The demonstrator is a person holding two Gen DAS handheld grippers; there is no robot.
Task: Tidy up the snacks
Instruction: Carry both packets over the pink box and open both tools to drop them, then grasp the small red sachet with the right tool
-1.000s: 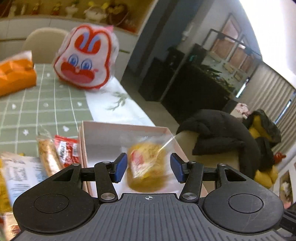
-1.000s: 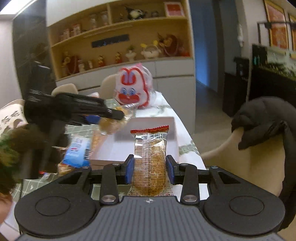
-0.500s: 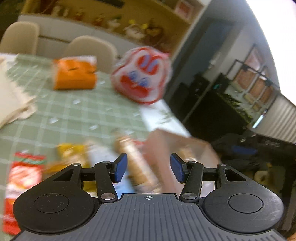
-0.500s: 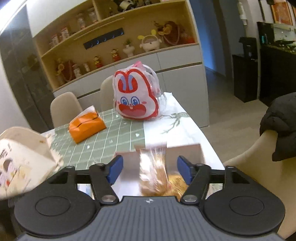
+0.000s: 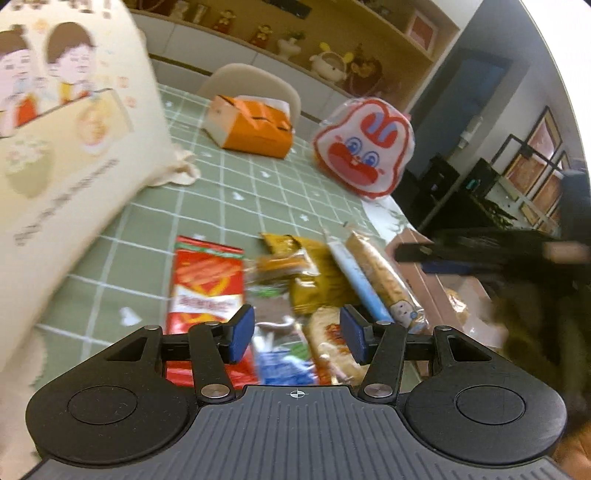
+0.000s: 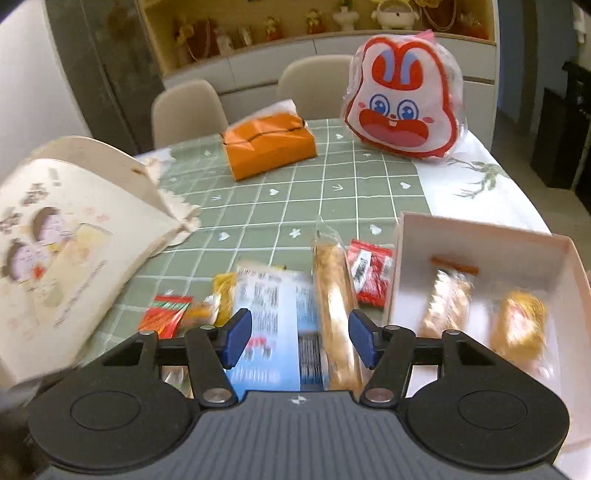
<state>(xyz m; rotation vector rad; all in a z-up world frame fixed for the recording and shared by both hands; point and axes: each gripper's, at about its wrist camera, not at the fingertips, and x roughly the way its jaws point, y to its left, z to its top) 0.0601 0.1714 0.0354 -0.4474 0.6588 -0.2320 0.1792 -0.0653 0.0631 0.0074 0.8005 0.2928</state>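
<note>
Item: loose snack pile lying on the green tablecloth, beside the pink box already holding two packets. I am holding left gripper and right gripper spread, empty, above it. Risk: overlapping wrappers, so I am likely pinching two at once.

Wooden shelving, beige chairs, green checked tablecloth

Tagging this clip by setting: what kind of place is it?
Most likely a home dining room. A table with a green checked cloth has dining chairs behind it, and beyond them a wall shelf of figurines over cabinets. Loose snacks and a pink box sit on the table.
</note>
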